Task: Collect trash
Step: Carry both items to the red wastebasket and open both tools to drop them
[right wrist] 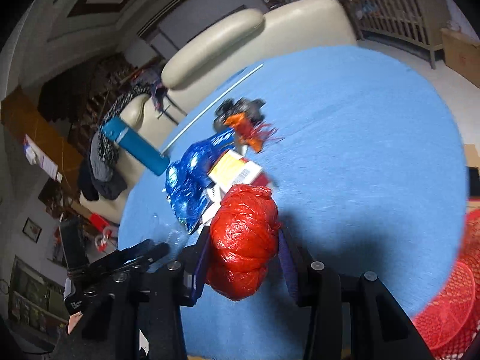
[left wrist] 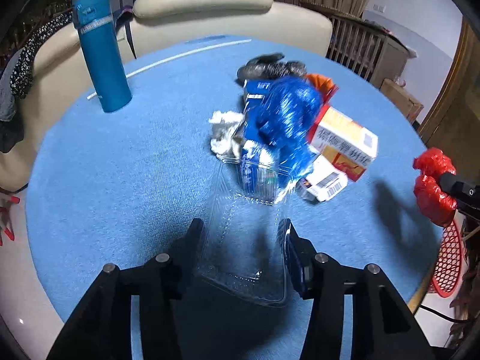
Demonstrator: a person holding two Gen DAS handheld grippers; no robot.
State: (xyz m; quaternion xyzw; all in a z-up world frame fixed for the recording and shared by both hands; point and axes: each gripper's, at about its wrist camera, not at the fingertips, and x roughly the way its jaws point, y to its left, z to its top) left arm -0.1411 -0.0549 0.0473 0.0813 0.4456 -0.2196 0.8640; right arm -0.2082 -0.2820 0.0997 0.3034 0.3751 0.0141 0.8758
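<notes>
My left gripper point(left wrist: 243, 228) is shut on a clear plastic container point(left wrist: 252, 240) and holds it above the blue table point(left wrist: 120, 180). My right gripper point(right wrist: 244, 234) is shut on a crumpled red plastic bag point(right wrist: 243, 240), which also shows at the right edge of the left wrist view point(left wrist: 433, 186). A trash pile lies mid-table: a crumpled blue bag point(left wrist: 285, 117), white tissue point(left wrist: 223, 133), medicine boxes point(left wrist: 345, 141), a dark wrapper point(left wrist: 270, 66) and orange scraps point(left wrist: 322, 82).
A tall blue flask point(left wrist: 102, 54) stands at the back left beside a thin white rod point(left wrist: 168, 60). A red mesh basket point(right wrist: 450, 300) hangs off the table's right edge. A cream sofa point(left wrist: 210, 9) stands behind the table.
</notes>
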